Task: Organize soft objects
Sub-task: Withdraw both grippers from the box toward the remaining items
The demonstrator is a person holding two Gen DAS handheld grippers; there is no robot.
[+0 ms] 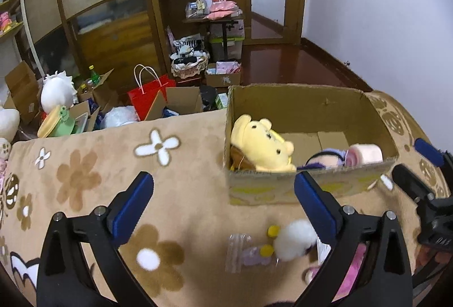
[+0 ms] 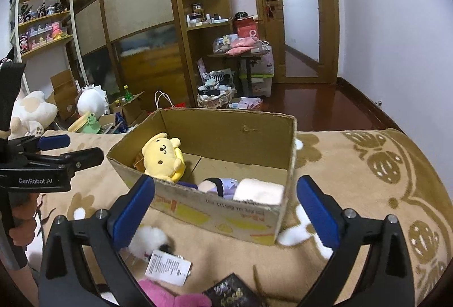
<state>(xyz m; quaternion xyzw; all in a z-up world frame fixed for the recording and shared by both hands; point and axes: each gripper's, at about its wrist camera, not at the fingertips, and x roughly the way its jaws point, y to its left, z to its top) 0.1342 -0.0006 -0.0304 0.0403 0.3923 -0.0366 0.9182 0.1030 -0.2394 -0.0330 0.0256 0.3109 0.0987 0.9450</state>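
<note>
An open cardboard box [image 1: 297,106] [image 2: 226,131] stands on the flowered blanket. In it lie a yellow plush dog [image 1: 262,144] [image 2: 164,155], a purple-dressed doll [image 1: 328,158] [image 2: 218,185] and a pale pink soft block [image 1: 365,154] [image 2: 259,191]. My left gripper [image 1: 223,202] is open and empty in front of the box, above a white fluffy plush with yellow pompoms [image 1: 294,240] [image 2: 148,240]. My right gripper [image 2: 226,205] is open and empty before the box's near wall; it also shows in the left wrist view [image 1: 413,165]. A pink plush [image 2: 170,294] lies below.
The tan blanket [image 1: 85,179] [image 2: 368,179] covers the bed. A clear plastic bag [image 1: 240,251], a paper tag [image 2: 168,267] and a dark card [image 2: 232,292] lie near the grippers. Beyond the bed edge are boxes, plush toys, a red bag [image 1: 150,94] and shelves.
</note>
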